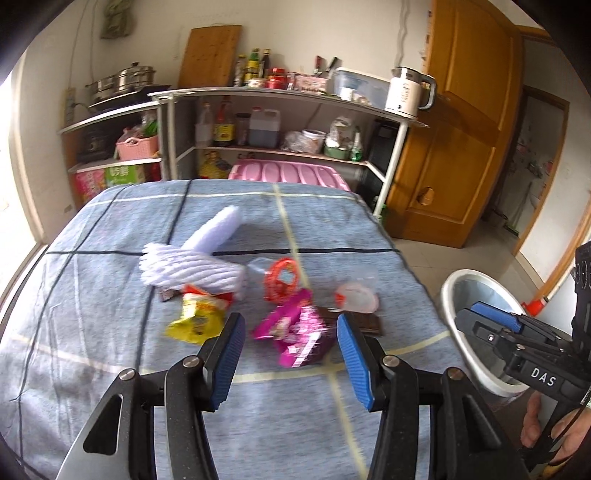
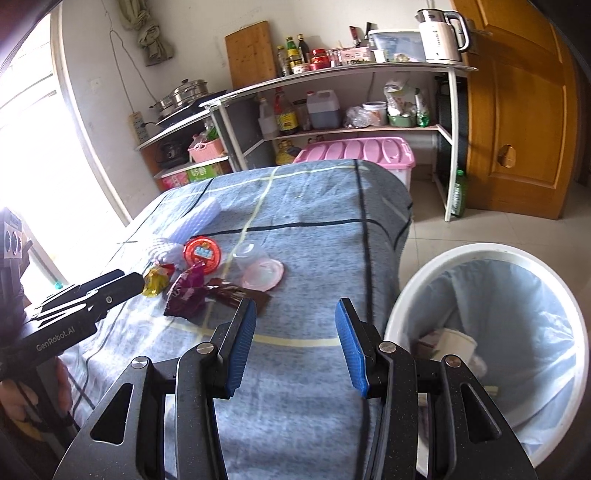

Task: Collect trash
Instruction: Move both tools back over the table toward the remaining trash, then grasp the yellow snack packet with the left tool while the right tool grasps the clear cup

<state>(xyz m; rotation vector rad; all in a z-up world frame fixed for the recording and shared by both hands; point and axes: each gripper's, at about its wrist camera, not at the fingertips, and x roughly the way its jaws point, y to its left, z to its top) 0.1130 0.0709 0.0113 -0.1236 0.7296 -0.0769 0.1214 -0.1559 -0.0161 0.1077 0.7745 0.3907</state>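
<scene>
Blue-padded fingers [image 1: 231, 354] of the left gripper [image 1: 291, 360] are standing partly open with nothing between them, hovering just short of the trash pile on the table [image 1: 92, 314]. Right in front of them a pink wrapper [image 1: 295, 332] is lying, with a yellow wrapper [image 1: 195, 317] to its left and a dark brown wrapper [image 1: 369, 323] to its right. Behind the pink one an orange-red lid [image 1: 282, 280] is sitting, and a clear cup [image 1: 356, 295] with a pale lid is lying on its side near the brown wrapper. A white mop head [image 1: 195, 266] is resting behind the yellow wrapper, touching it.

The right gripper [image 2: 295, 343] is likewise standing partly open and holding nothing, hanging over the table's near edge, apart from the pile. Beside it, on the floor just off the table's right side, a white bin [image 2: 406, 295] with a pale blue liner is standing, and a paper cup [image 2: 456, 345] is lying inside it. A person's hand [image 1: 543, 424] is gripping the right gripper's handle.

Beyond the table a pink box [image 2: 369, 151] is sitting by the shelves [image 2: 332, 74], which are carrying bottles and a white kettle [image 2: 441, 35]. A wooden door [image 2: 517, 110] is standing at the right.
</scene>
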